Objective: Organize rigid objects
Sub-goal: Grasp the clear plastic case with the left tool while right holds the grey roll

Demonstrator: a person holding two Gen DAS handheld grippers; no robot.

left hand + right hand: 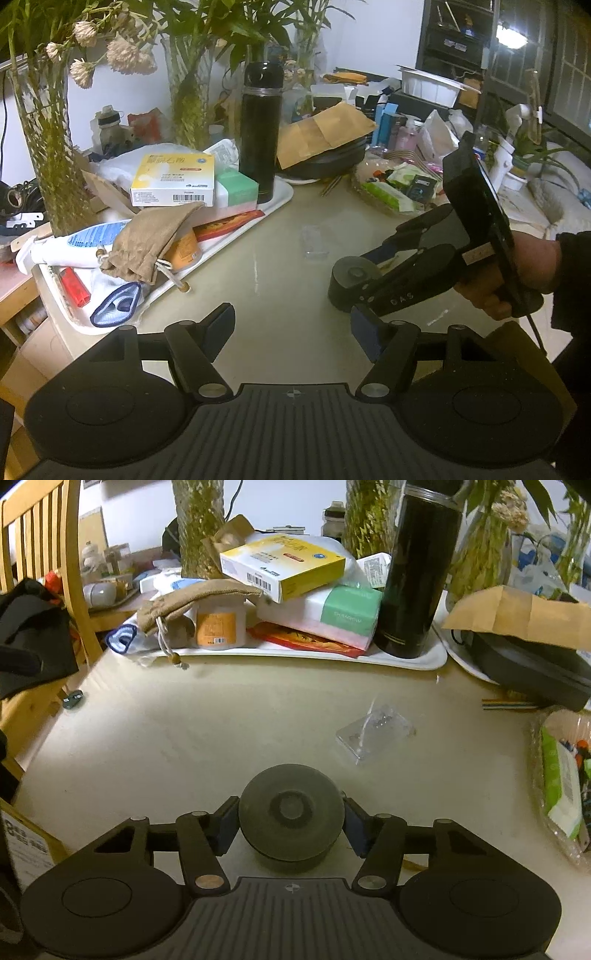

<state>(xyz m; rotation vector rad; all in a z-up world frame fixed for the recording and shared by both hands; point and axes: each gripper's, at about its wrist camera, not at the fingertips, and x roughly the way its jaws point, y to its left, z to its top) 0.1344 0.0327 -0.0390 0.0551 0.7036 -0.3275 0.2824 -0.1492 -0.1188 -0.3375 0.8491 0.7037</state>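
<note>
A round dark grey puck-shaped object (291, 812) sits on the beige table, and my right gripper (290, 825) is shut on it, both blue pads touching its sides. In the left wrist view the same object (351, 282) shows at the right, held by the right gripper (373, 273). My left gripper (291, 328) is open and empty above the table's near part. A white tray (417, 661) at the back holds a black flask (417, 568), a yellow box (288, 566), a tissue pack (332, 616) and a brown pouch (192, 600).
A clear plastic blister (375, 731) lies on the table right of centre. A black case under a brown envelope (517, 614) sits at the right. A snack basket (565, 782) is at the far right. A wooden chair (44, 554) stands left. Vases stand behind the tray.
</note>
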